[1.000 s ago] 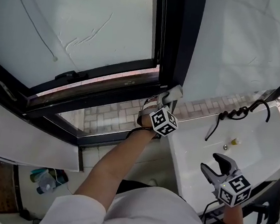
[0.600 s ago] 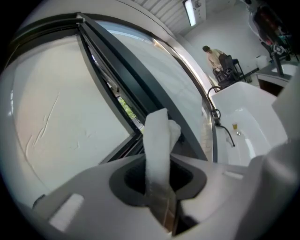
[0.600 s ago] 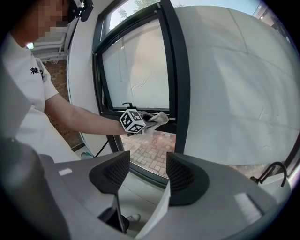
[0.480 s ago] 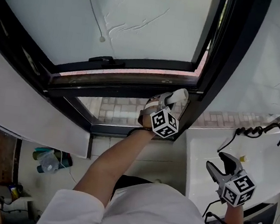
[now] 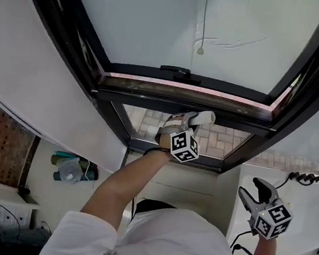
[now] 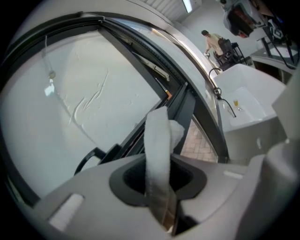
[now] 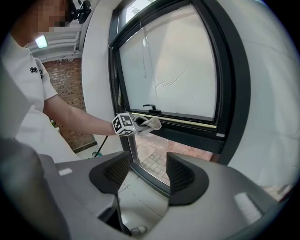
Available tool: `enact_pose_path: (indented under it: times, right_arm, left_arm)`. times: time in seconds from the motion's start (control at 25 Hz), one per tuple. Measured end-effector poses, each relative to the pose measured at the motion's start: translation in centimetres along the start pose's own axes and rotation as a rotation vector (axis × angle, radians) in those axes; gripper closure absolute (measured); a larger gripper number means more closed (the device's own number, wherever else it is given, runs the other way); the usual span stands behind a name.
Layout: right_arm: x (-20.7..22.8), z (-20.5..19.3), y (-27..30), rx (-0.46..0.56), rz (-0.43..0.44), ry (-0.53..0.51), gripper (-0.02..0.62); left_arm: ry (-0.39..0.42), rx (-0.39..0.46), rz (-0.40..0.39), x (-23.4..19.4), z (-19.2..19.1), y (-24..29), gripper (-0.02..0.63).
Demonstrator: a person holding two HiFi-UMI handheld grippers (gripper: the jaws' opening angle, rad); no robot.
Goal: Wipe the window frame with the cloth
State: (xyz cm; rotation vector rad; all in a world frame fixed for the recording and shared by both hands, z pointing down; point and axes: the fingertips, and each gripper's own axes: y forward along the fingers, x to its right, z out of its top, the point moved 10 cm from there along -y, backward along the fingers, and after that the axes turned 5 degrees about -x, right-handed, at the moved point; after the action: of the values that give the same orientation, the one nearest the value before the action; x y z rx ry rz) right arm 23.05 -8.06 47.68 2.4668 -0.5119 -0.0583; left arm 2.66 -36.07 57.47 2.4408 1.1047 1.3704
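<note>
Window frame (image 5: pixel 151 101) touches cloth (image 5: pixel 204 117) pinched by left tool (image 6: pixel 158 185); right tool (image 7: pixel 147 172) gapes empty (its view confirms).

The white cloth (image 5: pixel 204 117), folded into a narrow strip, is pinched in the left claw (image 5: pixel 192 121), its free end against the lower rail of the dark window frame (image 5: pixel 145 101).

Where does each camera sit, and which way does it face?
Head view: on the head, looking down at the window frame; left forearm, left tongs, right tongs show.
Left gripper view: on the left tongs, facing it past the clamped cloth.
Right gripper view: on the right tongs, facing it; left forearm shows; all share the cloth.
</note>
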Motion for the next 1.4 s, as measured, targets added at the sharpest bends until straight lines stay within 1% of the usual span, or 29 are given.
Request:
enact_pose_path:
  times: [0.24,0.52,0.8,1.04,1.16,1.24,1.4]
  right_arm:
    - [-4.0,3.2,3.2,0.000,0.007,-0.034,0.350]
    - [-9.1,5.5,6.2,0.000,-0.003,-0.049,0.350]
    - [-14.6,6.9,8.0,-0.041,0.008,-0.051,0.350]
    - [-18.3,7.7,9.5,-0.065,0.018,-0.066,0.350]
    - [-19.9,7.3,10.2,-0.070,0.033,-0.059,0.349]
    - [-20.6,7.0,10.4,-0.073,0.038,-0.054,0.349]
    - [-21.0,6.9,10.3,-0.068,0.034,-0.055,0.350]
  left_arm:
    - [0.011,-0.063,0.041,-5.1,-8.5,-3.1,0.502]
    - [0.052,-0.146,0.089,-10.8,-17.9,-6.6,0.502]
    - [0.110,-0.238,0.126,-15.4,-25.7,-9.3,0.502]
    - [0.136,-0.284,0.139,-17.8,-29.1,-10.5,0.502]
    - [0.160,-0.322,0.124,-18.6,-30.4,-10.9,0.502]
    - [0.200,-0.351,0.109,-19.2,-30.7,-11.4,0.502]
    - [0.293,-0.390,0.085,-20.3,-30.0,-12.3,0.500]
